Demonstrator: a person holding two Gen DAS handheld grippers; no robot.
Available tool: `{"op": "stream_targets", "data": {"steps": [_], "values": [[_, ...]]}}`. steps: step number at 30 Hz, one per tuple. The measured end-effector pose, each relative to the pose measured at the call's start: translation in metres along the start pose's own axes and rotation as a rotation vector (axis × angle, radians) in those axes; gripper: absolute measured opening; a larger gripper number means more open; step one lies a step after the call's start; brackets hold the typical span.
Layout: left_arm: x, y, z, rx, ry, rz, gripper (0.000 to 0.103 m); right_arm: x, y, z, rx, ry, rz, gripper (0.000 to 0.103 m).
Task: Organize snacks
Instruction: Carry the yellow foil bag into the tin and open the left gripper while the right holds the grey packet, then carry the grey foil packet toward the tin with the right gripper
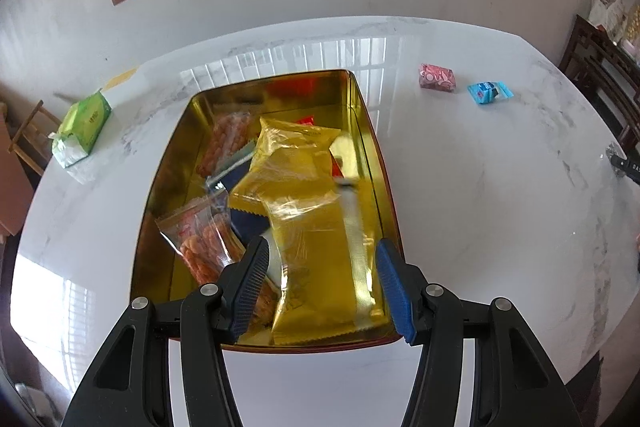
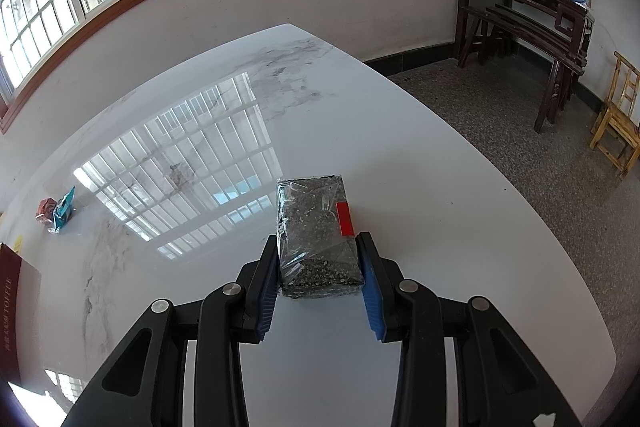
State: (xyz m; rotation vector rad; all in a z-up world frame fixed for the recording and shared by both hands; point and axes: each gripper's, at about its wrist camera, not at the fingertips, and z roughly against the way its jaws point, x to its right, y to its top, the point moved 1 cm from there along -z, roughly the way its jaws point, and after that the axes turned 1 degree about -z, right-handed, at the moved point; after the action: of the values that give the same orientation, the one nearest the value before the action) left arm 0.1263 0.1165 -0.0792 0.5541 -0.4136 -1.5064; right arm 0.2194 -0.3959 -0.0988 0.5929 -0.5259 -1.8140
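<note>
The right gripper [image 2: 318, 267] should lift the dark sesame bar [image 2: 316, 233] level and carry it over to the gold tin [image 1: 362, 115]; its jaws press the bar's sides on the worktop [image 2: 440, 227]. The left gripper [image 1: 324, 283] hangs above the tin's yellow packets [image 1: 316, 235], jaws spread wide, holding nothing.

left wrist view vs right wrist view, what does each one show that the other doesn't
Only the left wrist view shows the open left gripper over the gold rectangular tin, a yellow foil snack packet between its fingers, and a green tissue pack. Only the right wrist view shows the right gripper closed on a clear-wrapped dark seed bar. Both show the white marble table, a pink wrapped snack and a blue snack packet.
</note>
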Motion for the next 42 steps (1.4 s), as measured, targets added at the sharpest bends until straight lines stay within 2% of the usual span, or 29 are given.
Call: {"op": "stream_targets", "data": {"steps": [12,20,27,35,42], "values": [[-0.002,-0.003,0.007,0.019,0.041,-0.003,0.058,0.001,0.000,0.000,0.001,0.001,0.001,0.036],[0.001,-0.005,0.015,0.034,0.081,-0.028,0.061,-0.010,-0.008,0.005,-0.001,0.035,0.034,0.035],[-0.002,-0.007,0.020,0.045,0.088,-0.030,0.062,-0.043,-0.027,0.015,-0.013,0.100,0.095,0.034],[-0.008,-0.012,0.020,0.039,0.093,-0.017,0.063,-0.082,-0.047,0.026,-0.058,0.221,0.115,0.034],[-0.014,-0.015,0.021,0.036,0.088,-0.004,0.064,-0.142,-0.064,0.042,-0.077,0.322,0.209,0.034]]}}
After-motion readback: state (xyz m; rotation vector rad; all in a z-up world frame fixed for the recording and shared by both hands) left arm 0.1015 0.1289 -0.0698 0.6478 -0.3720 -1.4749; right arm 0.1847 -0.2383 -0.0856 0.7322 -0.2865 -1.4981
